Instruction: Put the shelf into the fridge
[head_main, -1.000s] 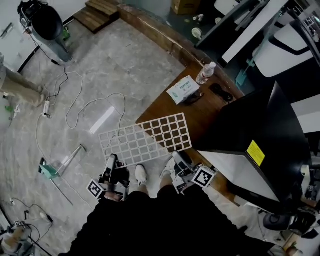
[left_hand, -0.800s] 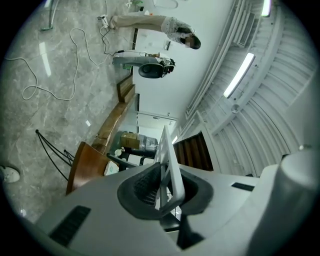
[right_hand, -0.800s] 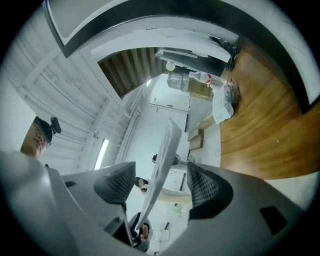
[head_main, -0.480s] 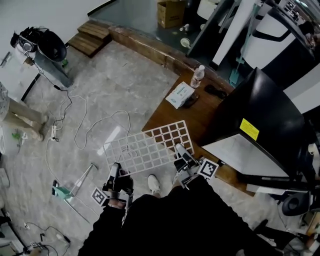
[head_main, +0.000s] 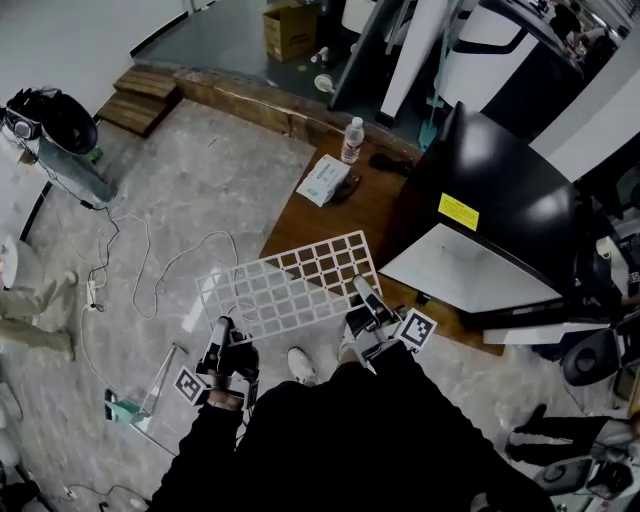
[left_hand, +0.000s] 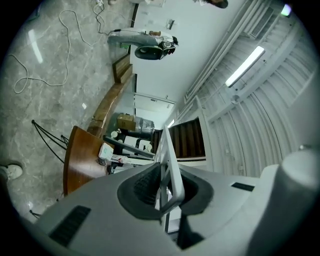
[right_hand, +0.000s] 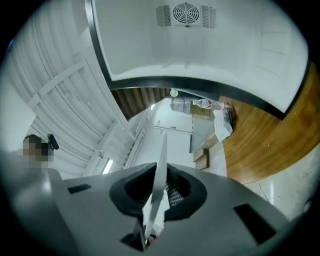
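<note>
White grid shelf (head_main: 290, 285) is hanging nearly flat in the air in front of the person, carried along its near long edge by both claws. The left claw (head_main: 220, 335) is clenching the near-left corner, and the left gripper view is showing the edge bar pinched between its pads. The right claw (head_main: 361, 296) is closing its jaws on the near-right corner. The right gripper view is showing the thin shelf edge between the pads, which look to be pressing on it.

The shelf's long axis is running left to right, with its left part hanging over the floor and its right end over the brown wooden table (head_main: 340, 215). The black fridge (head_main: 500, 190) is sitting to the right of the shelf, its white open cavity facing left and near, just beside the shelf's right end. The right claw is the nearer one, so the coming move is probably calling for a slide to the right, short end leading.
</note>
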